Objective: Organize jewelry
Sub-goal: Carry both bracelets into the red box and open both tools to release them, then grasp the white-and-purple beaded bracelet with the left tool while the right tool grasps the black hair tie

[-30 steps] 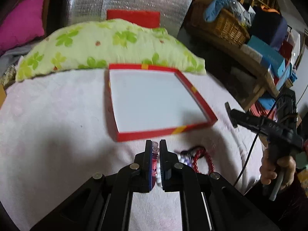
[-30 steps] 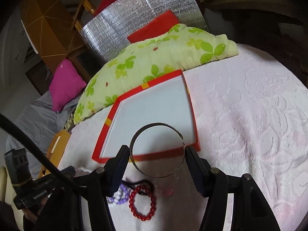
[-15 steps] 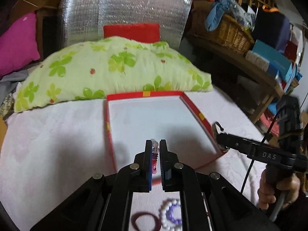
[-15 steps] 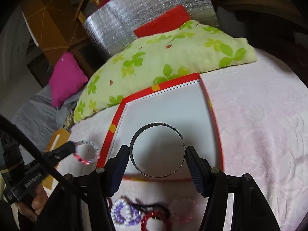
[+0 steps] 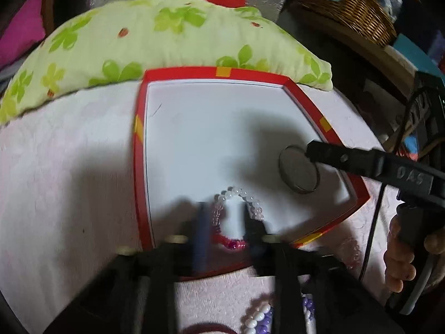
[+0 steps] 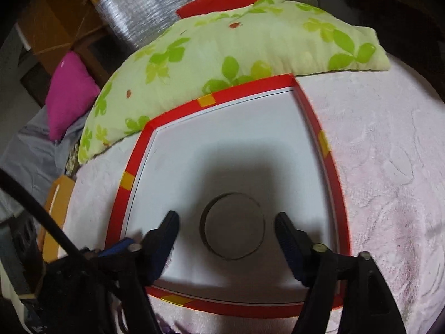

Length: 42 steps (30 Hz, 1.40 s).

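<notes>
- Both tools spread: left tool (image 5: 226, 222) straddles the beaded bracelet (image 5: 236, 211), right tool (image 6: 226, 228) the bangle (image 6: 232, 225), inside the red tray (image 6: 328, 144).
- Lifting carelessly could snag either piece, dragging it out.

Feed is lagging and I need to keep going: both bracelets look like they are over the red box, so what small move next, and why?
Probably lift both claws straight up out of the red box. The right claw stands open around the metal bangle, which seems to lie on the white floor. The left claw is open too, with the beaded bracelet loose between its fingers. More bracelets wait outside.
</notes>
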Available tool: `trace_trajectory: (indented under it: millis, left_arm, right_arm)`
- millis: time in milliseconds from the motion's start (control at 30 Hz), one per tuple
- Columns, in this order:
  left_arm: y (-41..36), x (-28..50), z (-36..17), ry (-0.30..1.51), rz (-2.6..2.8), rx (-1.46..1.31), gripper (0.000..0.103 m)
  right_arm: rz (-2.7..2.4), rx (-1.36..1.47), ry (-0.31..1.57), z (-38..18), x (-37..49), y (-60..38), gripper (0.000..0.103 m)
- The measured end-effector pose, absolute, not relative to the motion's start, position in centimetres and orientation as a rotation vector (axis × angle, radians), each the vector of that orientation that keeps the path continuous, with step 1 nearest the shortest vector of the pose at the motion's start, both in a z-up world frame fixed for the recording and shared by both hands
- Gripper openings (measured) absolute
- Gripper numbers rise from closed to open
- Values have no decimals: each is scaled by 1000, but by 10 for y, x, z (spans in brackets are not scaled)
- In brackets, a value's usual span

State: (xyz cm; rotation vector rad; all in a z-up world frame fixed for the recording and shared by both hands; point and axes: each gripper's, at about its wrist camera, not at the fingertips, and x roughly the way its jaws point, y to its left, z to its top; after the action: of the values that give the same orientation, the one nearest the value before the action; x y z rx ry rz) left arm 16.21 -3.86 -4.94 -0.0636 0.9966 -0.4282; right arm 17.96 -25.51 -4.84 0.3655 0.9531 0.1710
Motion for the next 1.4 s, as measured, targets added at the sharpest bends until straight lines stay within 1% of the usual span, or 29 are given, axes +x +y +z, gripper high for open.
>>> trace_trajectory:
  millis: [33,167,300,533,600,767,867,1000,1033,1167,1233,1267,1300,1333,1367,1400]
  left_arm:
    - [-36,160,-50,996,-426,-82,67]
    - [-21,141,-40,951,-418,-135,68]
    - [-11,120,-28,888,-389,-77,68]
    - [6,83,-23,875,-304,7,68]
    - [7,70,-23,863,-280,35,68]
    - [5,44,-29,872,-264,74,68]
    - [-5,28,-36,888,-308,108,68]
    - [-23,10,-45,898,-384,169,68]
    - [-28,7,-48,903,-402,190,68]
    - [-40,8,-55,923,-426,218,68]
    - [-41,12,-56,937,-440,191,68]
    - [-42,13,-56,945,-454,173,68]
    - [-43,14,-57,949,-462,165,68]
    - [-45,14,-57,952,-467,164,68]
    - [-46,15,-59,957,-471,167,68]
    - [-48,15,-60,962,-474,169,68]
  right_arm:
    - [175,382,943,-46,177,-258,76]
    - [158,415,889,-31,161,-270,76]
    - [150,451,834,-16,140,-283,76]
    - [208,396,790,-2,102,-288,76]
    - [216,372,785,-1,92,-291,73]
    - [245,394,780,-4,60,-303,71]
    - [275,393,800,-12,46,-303,65]
    - [326,370,881,-33,31,-292,56]
    - [340,353,902,-39,28,-287,55]
    - [385,277,992,-60,25,-265,42]
    - [390,266,1027,-69,26,-259,42]
    - [390,267,1044,-74,28,-256,39]
    - [390,269,1055,-77,30,-254,35]
    - [386,272,1064,-79,32,-253,33]
    - [378,271,1070,-81,35,-252,26]
    - [368,260,1075,-83,36,-251,17]
